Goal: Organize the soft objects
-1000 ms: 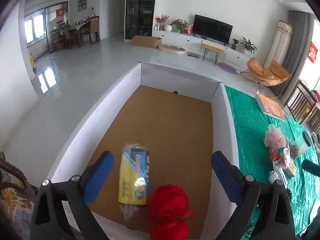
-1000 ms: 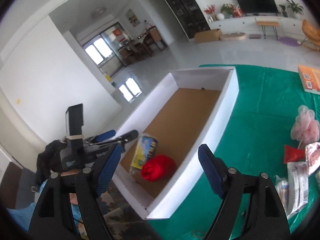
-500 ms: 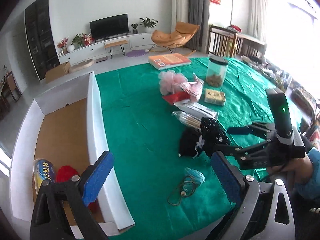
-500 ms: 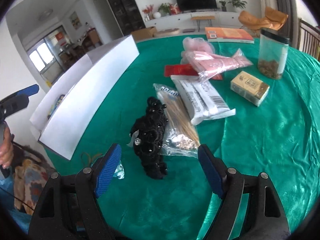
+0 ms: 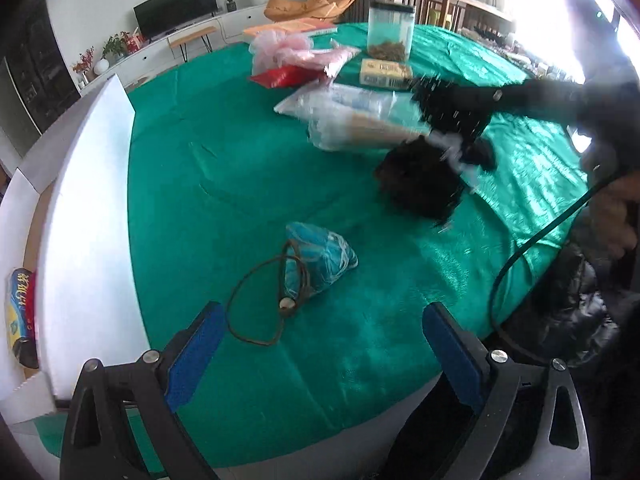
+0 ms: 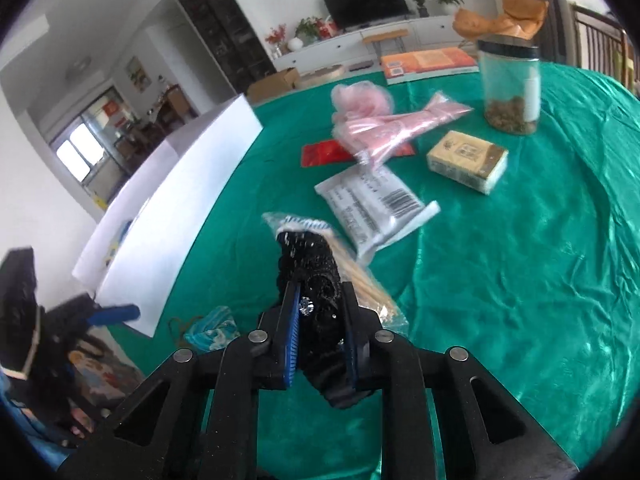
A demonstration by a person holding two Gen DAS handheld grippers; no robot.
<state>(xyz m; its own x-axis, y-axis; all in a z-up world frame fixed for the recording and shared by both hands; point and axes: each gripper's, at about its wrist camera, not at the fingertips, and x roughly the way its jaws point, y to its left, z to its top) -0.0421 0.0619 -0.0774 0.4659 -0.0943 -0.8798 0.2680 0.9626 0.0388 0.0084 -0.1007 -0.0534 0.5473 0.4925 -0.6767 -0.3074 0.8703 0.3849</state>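
Note:
My right gripper is shut on a black fuzzy soft bundle and holds it just above the green cloth. The left wrist view shows that bundle hanging blurred from the right gripper. My left gripper is open and empty over the table's near edge. A teal bagged soft item with a brown cord lies just ahead of it; it also shows in the right wrist view. The white box at the left holds a yellow-blue packet.
On the green cloth lie a pink mesh pouf, a pink bag, a red packet, a white barcode packet, a stick bag, a tan box, a jar and an orange book.
My right gripper has closed on the black bundle and lifted it. My left gripper has swung from the box to the table's near edge by the teal bag.

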